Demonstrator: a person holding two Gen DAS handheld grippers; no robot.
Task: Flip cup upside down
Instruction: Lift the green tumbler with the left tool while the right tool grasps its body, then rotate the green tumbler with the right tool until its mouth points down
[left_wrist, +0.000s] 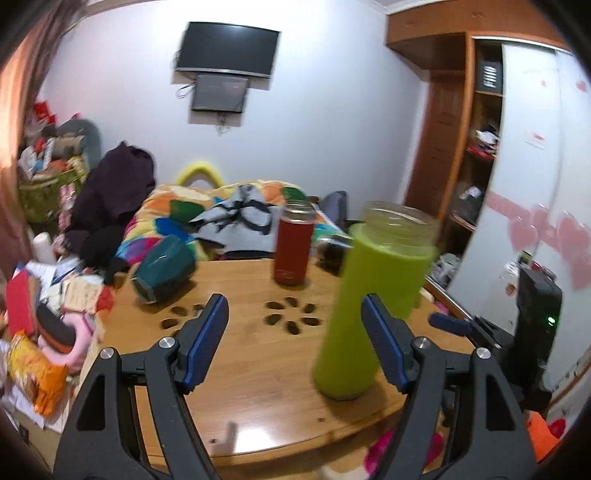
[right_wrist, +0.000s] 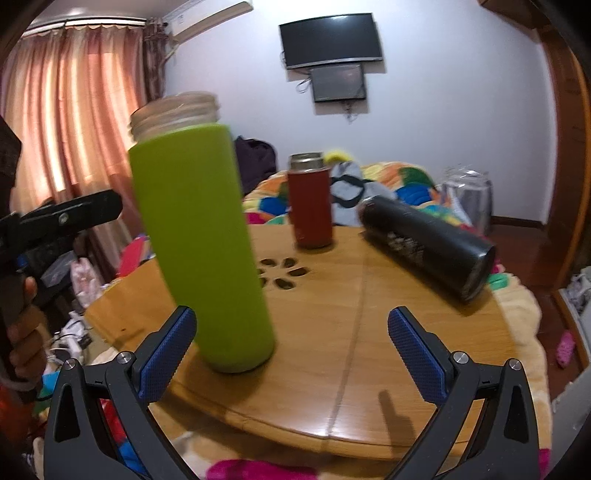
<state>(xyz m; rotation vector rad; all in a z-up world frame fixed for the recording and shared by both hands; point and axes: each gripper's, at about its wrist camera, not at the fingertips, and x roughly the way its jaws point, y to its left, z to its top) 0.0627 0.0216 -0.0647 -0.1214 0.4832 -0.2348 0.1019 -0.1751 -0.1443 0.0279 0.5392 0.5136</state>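
Observation:
A tall lime-green cup (left_wrist: 373, 295) with a clear threaded rim stands mouth up on the round wooden table (left_wrist: 251, 369), near its front edge; it also shows in the right wrist view (right_wrist: 199, 243). My left gripper (left_wrist: 295, 314) is open and empty, its right finger just in front of the green cup. My right gripper (right_wrist: 291, 321) is open and empty, its left finger beside the cup's base. A red cup (left_wrist: 293, 243) stands upright at the far side of the table, also seen in the right wrist view (right_wrist: 310, 203).
A dark teal cup (left_wrist: 162, 267) lies on its side at the table's left. A black bottle (right_wrist: 428, 243) lies on its side at the right. A cluttered bed (left_wrist: 221, 206) lies behind the table, and a wardrobe (left_wrist: 517, 166) stands to the right.

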